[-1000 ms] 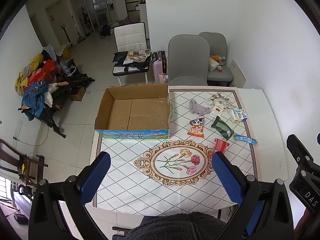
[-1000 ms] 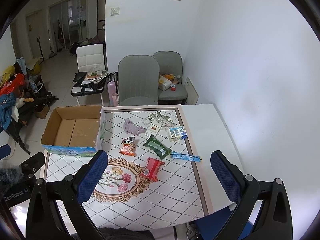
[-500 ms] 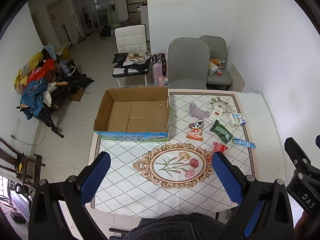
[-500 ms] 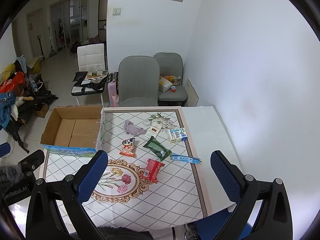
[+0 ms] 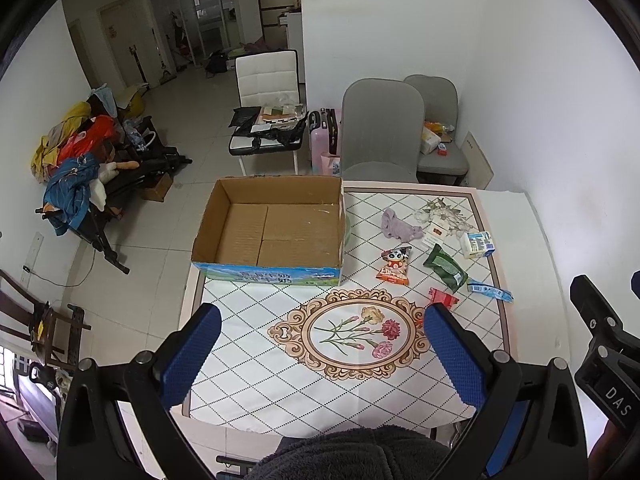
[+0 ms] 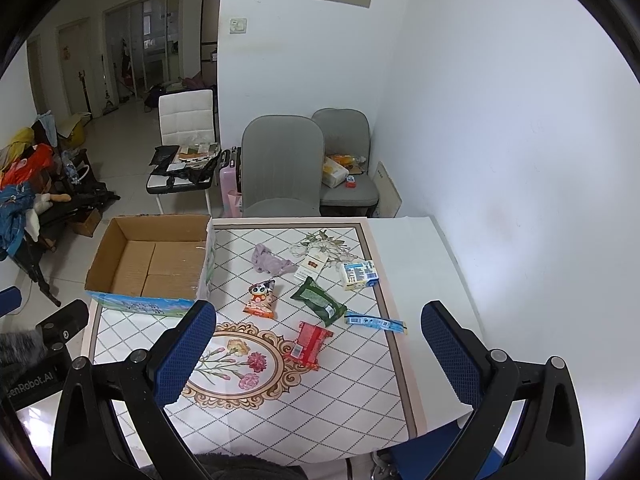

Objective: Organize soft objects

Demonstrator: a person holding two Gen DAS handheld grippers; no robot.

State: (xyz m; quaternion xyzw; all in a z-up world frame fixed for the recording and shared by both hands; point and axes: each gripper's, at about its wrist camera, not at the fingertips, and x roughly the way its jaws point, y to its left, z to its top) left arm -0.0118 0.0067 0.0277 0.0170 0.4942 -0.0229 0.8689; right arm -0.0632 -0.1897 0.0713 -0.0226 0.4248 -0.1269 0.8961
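Note:
An open, empty cardboard box (image 5: 276, 232) stands at the table's far left, also in the right wrist view (image 6: 156, 264). Right of it lie a crumpled purple cloth (image 5: 398, 226) (image 6: 270, 262), an orange panda snack bag (image 5: 394, 266) (image 6: 262, 298), a green packet (image 5: 446, 268) (image 6: 318, 300), a red packet (image 6: 308, 342), a blue stick packet (image 6: 374, 322), a white and blue carton (image 6: 358, 276) and a small white card box (image 6: 310, 268). My left gripper (image 5: 320, 356) and right gripper (image 6: 318, 354) are both open and empty, held high above the table's near edge.
The table (image 5: 248, 360) has a diamond-pattern cloth with a flower medallion. Two grey chairs (image 5: 380, 128) stand behind it, with a white chair (image 5: 268, 80) and pink suitcase (image 5: 324, 128) to the left. A white wall (image 6: 500, 120) runs along the right. Clothes pile on a rack (image 5: 76, 164) at far left.
Both grippers have risen and pulled back a little, so the table and its objects look smaller and lower. Nothing on the table has moved.

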